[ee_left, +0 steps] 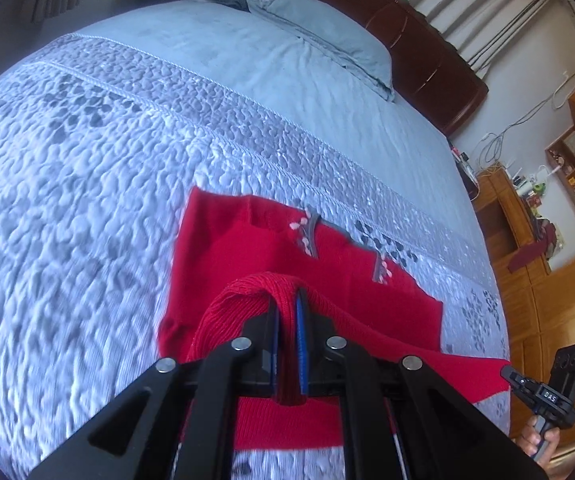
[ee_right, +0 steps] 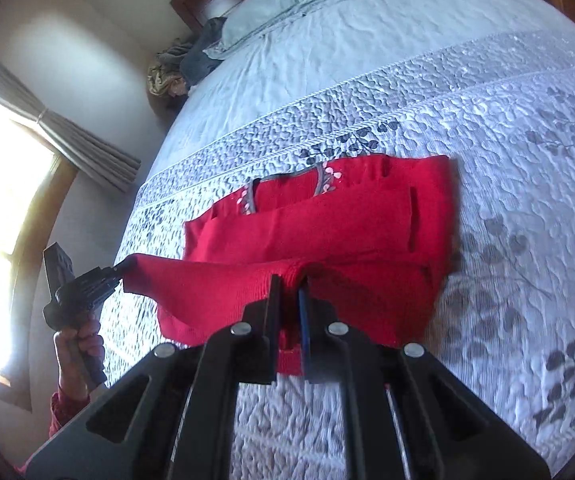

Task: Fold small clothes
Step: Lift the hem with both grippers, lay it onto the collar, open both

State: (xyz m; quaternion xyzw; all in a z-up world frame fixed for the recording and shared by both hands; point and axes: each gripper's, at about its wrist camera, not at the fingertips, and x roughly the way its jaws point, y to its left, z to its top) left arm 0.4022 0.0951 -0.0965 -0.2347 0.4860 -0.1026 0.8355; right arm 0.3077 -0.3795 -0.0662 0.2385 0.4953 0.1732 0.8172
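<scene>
A small red knit sweater [ee_left: 247,264] with a grey, pink-dotted neckline lies on the quilted bedspread; it also shows in the right wrist view [ee_right: 347,220]. Its sleeves are folded across the body. My left gripper [ee_left: 287,300] is shut on the sweater's near hem and lifts it off the bed. My right gripper [ee_right: 289,284] is shut on the same hem at the other corner. The hem hangs taut between them. The right gripper also shows in the left wrist view [ee_left: 505,372], and the left gripper shows in the right wrist view [ee_right: 121,268].
The bed has a pale blue quilted cover [ee_left: 67,200] and a blue pillow [ee_left: 327,36] by a brown headboard [ee_left: 427,40]. Wooden shelves [ee_left: 567,184] stand to the right. A clothes pile [ee_right: 183,64] and a curtained window [ee_right: 7,200] are on the left.
</scene>
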